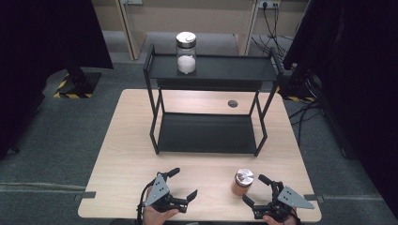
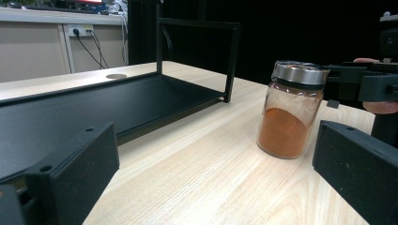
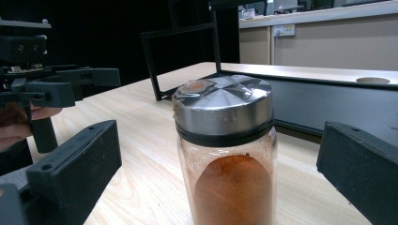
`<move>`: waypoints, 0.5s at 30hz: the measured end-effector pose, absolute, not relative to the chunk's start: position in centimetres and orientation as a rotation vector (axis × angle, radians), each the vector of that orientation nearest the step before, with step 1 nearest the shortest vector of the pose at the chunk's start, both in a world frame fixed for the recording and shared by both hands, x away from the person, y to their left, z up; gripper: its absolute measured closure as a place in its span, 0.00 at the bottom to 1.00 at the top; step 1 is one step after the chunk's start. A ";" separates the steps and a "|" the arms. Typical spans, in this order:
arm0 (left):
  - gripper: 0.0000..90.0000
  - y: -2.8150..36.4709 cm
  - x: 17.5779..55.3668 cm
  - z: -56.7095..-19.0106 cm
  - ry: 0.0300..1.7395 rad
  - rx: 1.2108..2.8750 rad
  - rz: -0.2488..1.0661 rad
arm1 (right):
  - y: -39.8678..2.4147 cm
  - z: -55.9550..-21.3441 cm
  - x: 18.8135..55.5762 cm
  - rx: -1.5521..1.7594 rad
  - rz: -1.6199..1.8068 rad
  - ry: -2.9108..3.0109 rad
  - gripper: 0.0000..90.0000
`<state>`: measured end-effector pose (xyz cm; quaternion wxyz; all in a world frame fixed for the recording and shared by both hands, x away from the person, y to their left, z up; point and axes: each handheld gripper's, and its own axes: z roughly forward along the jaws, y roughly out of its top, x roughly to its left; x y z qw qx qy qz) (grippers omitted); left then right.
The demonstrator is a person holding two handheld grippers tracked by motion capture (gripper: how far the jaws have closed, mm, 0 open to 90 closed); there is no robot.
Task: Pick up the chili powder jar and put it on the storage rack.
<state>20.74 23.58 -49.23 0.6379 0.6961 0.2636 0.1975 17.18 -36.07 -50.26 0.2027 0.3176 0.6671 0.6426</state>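
I'm lining up my right gripper [image 1: 257, 189], jaws spread wide, on the orange spice jar [image 1: 242, 182] standing near the table's [image 1: 122, 154] front edge; next, advance and close.

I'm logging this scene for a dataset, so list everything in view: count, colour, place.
jar of orange powder: 1, clear glass with silver lid, upright on the table near its front right, between the open jaws of the right gripper
jar of white powder: 1, clear glass with silver lid, upright on the rack's top shelf, left of middle
rack: 1, black metal, two shelves, at the middle and back of the table; lower shelf bare
table: 1, light wood, with a round cable hole behind the rack
wall sockets with cables: white, back wall at right
left gripper: 1, black, open, front left
right gripper: 1, black, open, front right
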 end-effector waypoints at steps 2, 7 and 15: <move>0.00 23.6 20.7 -49.3 0.602 1.588 0.449 | -35.9 -50.2 17.3 0.884 1.786 1.866 0.01; 0.00 23.5 20.6 -49.3 0.605 1.588 0.444 | -35.5 -50.0 17.4 0.885 1.772 1.873 0.01; 0.00 23.5 20.7 -49.3 0.607 1.594 0.437 | -34.7 -49.7 18.2 0.899 1.733 1.901 0.01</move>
